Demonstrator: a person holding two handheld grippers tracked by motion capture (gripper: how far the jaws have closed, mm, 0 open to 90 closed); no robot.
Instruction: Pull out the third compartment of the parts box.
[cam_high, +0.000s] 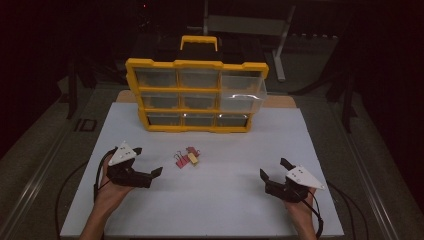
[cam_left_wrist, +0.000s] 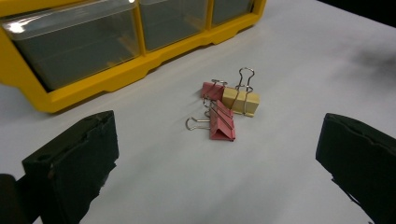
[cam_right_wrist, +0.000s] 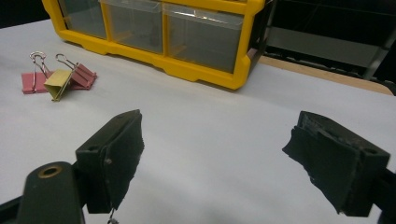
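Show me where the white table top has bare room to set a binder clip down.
Free: the white table top between the left gripper and right gripper, and right of the pink and yellow binder clips. Crowded: the clip cluster itself, and the strip under the yellow drawer organiser, whose clear top-right drawer juts out.
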